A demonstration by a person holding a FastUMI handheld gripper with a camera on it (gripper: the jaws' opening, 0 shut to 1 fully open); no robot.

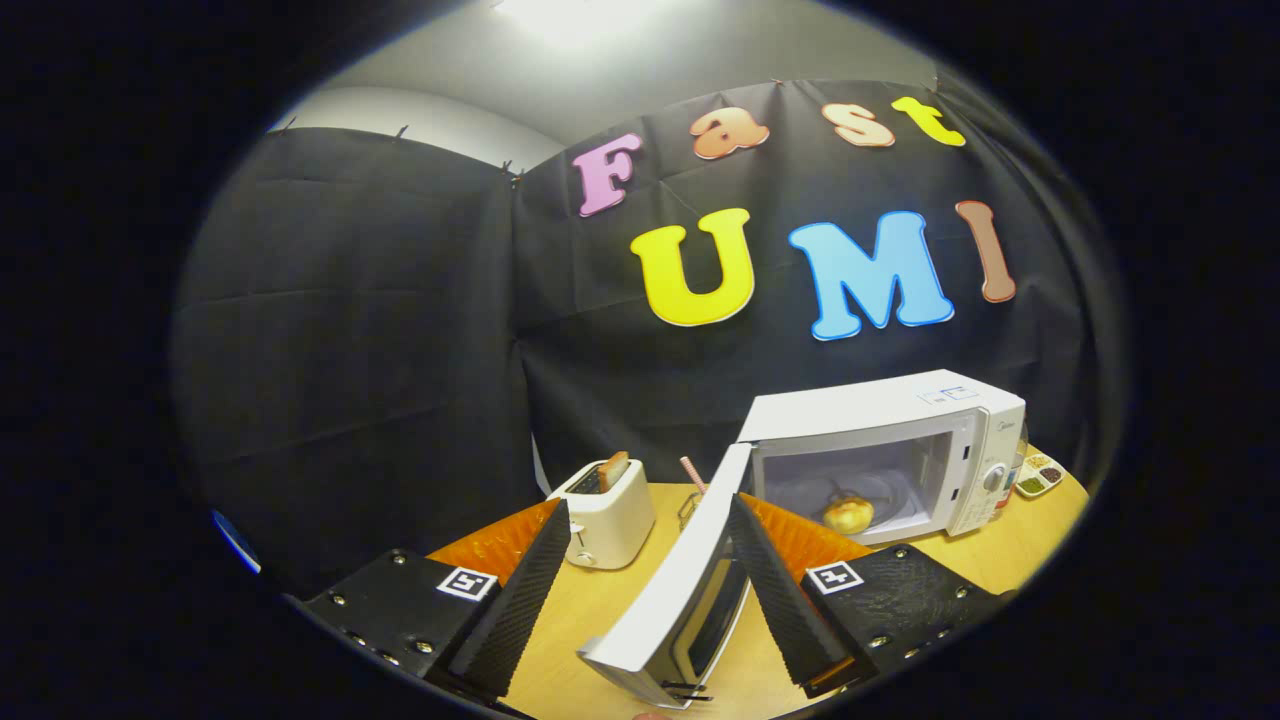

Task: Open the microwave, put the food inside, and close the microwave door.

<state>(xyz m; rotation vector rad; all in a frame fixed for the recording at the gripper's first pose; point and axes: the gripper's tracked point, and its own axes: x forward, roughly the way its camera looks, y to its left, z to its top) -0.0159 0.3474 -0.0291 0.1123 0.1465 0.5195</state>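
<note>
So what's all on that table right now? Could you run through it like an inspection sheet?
Surface: wooden table, with an orange mat under the fingers.
Job's things: white microwave, its door swung wide open; yellowish food already sits inside.
Clutter: toaster holding a slice of toast; small sectioned dish beside the microwave.
Grippers: gripper open, the door's free edge between its fingers, neither clearly pressing.
Cables: nothing seen.
Surroundings: black cloth wall, ceiling light.
</note>
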